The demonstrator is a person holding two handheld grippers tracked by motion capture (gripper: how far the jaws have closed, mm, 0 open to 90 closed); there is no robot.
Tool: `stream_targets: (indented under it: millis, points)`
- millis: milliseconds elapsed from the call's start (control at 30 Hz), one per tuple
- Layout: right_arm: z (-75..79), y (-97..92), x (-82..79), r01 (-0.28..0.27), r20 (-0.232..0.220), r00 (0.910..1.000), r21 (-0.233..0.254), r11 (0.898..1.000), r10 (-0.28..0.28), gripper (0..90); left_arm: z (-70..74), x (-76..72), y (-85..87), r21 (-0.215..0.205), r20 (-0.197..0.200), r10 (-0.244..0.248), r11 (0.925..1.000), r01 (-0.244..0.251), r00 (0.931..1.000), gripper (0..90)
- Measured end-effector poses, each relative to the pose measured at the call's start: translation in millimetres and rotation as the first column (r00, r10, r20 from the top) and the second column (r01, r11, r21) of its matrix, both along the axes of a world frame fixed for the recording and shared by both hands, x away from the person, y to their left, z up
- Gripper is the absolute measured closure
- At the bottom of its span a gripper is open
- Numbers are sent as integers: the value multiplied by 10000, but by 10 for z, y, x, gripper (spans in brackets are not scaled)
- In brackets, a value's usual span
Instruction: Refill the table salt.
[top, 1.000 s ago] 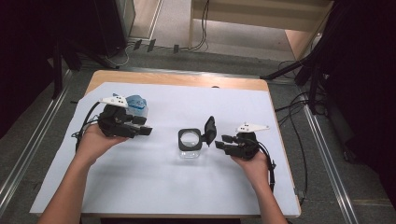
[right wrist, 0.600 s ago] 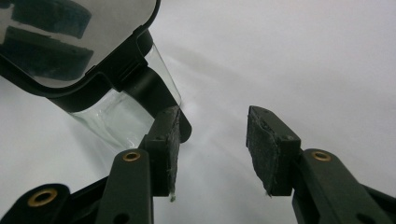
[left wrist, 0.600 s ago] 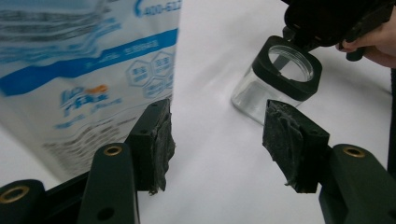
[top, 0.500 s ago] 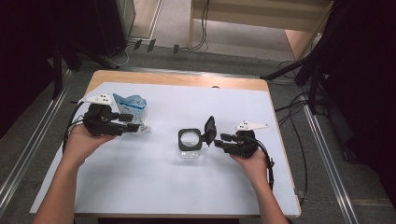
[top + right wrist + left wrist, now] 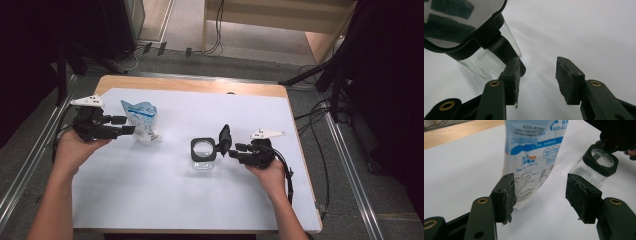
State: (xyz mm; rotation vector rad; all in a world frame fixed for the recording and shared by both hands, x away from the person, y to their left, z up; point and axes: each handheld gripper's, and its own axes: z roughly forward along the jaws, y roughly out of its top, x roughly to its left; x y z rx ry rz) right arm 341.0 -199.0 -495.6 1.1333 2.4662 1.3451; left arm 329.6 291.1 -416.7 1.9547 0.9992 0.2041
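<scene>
We read the step in hand as bringing the refill pouch to the jar for filling. One blue-and-white printed pouch [image 5: 141, 120] stands upright on the white table cover [image 5: 150, 200], at its left; one square glass jar [image 5: 204, 154] with a black collar sits near the middle, its hinged lid [image 5: 225, 138] tipped up and open. Left gripper [image 5: 125, 125]: jaws spread, the pouch's lower edge between them in the left gripper view [image 5: 534, 162], one pad just beside the film and the other well clear, so nothing is pinched. Right gripper [image 5: 231, 151]: jaws spread beside the jar; in the right gripper view one pad [image 5: 515, 72] lies against the black hinge part [image 5: 499, 47], the other pad stands over bare table, so we judge it steadies the jar but grips nothing. Next move, as we judge it: close the left jaws on the pouch low enough to hold firm, lift, carry it to the open mouth and tip, while the right gripper keeps the jar from sliding. Count: one pouch, one jar, one lid, two grippers, two hands
</scene>
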Motion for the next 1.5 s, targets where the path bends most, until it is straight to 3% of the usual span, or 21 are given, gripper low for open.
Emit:
stream_targets:
  millis: [200,367,433,633,733,900,1100,1267,1500]
  points:
    - [-8,-23,-40,115,-21,9999,-38,9999,-115,559,6,130,37,114,-38,127,9999,-126,9999,398]
    - [-21,-41,-72,153,-47,9999,-110,9998,-153,559,-15,218,18,-25,-18,15,10000,-15,10000,400]
    - [-26,-54,-91,216,-32,9998,-87,9997,-216,559,-41,298,0,142,-100,-100,9998,102,9999,404]
    - [-44,-86,-153,317,-87,9995,-99,9994,-318,559,-69,395,-41,137,31,-378,9992,377,9993,451]
    - [-52,-90,-186,305,-93,9995,-128,9995,-306,559,-80,422,-37,-34,232,-605,9982,605,9979,505]
    - [-56,-90,-241,198,-18,9998,-92,9998,-198,558,-132,472,-13,-339,209,-969,9947,976,9951,572]
    - [-58,-65,-275,40,19,10000,4,10000,-40,558,-143,480,-33,-386,189,-1071,9934,1078,9941,690]
    - [-53,-32,-286,-96,19,10000,85,9999,96,562,-130,451,-66,-110,310,-1106,9938,1109,9934,787]
    - [-14,10,-320,-224,56,9997,210,9995,223,574,-96,417,-110,-160,52,-906,9958,906,9959,888]
